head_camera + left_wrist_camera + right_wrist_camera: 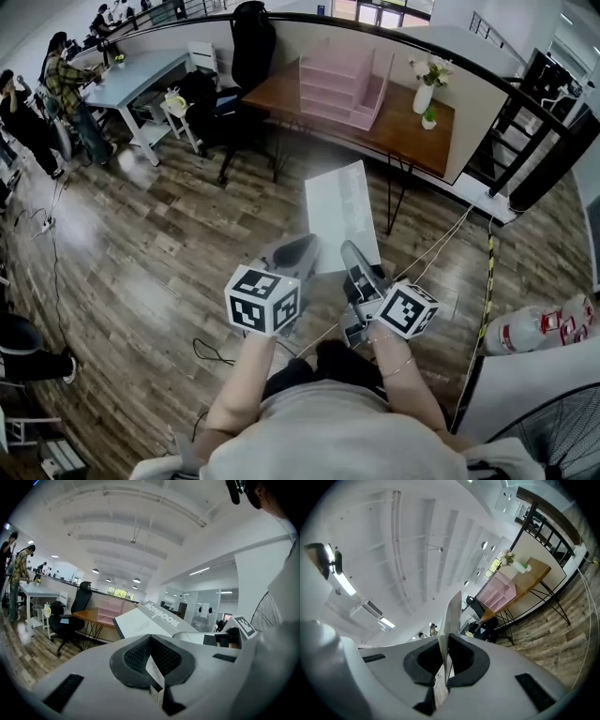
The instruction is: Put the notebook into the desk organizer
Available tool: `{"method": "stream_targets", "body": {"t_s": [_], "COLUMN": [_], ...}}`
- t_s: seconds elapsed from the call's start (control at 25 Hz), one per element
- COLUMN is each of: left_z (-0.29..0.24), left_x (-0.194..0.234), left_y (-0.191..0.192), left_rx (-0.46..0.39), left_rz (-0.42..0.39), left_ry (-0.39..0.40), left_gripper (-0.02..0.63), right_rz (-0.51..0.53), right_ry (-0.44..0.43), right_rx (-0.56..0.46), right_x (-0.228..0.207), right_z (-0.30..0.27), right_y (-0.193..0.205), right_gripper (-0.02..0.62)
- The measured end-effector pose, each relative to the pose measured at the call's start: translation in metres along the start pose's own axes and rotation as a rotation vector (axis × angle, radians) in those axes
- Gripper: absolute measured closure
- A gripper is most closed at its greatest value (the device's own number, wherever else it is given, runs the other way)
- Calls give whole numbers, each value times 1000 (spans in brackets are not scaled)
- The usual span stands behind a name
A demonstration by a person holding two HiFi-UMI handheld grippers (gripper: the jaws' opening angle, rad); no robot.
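Note:
I hold a thin grey-white notebook (342,214) in the air over the wooden floor, short of the desk. My right gripper (354,255) is shut on its near edge; in the right gripper view (444,660) the notebook (452,616) rises edge-on from between the pads. My left gripper (298,251) is at the notebook's near left corner. In the left gripper view (152,665) a thin white edge is pinched between the shut pads, and the notebook's lettered cover (150,620) lies just beyond. The pink desk organizer (342,84) (501,592) stands on the wooden desk (412,131) ahead.
A white vase of flowers (427,89) stands on the desk to the right of the organizer. A black office chair (248,56) is at the desk's left end. People stand by a white table (131,80) at far left. Cables (441,244) cross the floor; a fan (553,441) is at lower right.

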State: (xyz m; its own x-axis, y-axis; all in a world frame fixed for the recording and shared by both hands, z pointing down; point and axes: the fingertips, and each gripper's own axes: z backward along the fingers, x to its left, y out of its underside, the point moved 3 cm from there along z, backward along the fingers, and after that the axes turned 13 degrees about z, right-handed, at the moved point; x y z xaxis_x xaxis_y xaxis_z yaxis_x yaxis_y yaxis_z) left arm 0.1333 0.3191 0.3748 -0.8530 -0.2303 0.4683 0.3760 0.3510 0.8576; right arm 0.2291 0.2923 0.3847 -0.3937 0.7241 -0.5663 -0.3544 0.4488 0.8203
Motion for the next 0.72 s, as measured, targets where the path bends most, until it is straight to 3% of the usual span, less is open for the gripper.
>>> {"method": "stream_targets", "body": {"t_s": [0.28, 0.72], "left_z": [-4, -57], "left_x": [20, 85], "left_y": [2, -29], "left_rx": [19, 3], "left_rz": [1, 37], "left_ry": [-18, -72], "left_gripper": [595, 596], "right_rz": [53, 83], "right_ry": [14, 4], "right_rx": [52, 47], "right_x": [-3, -47], "right_z": [-28, -107], "right_y": [16, -10], "right_gripper": [575, 575]}}
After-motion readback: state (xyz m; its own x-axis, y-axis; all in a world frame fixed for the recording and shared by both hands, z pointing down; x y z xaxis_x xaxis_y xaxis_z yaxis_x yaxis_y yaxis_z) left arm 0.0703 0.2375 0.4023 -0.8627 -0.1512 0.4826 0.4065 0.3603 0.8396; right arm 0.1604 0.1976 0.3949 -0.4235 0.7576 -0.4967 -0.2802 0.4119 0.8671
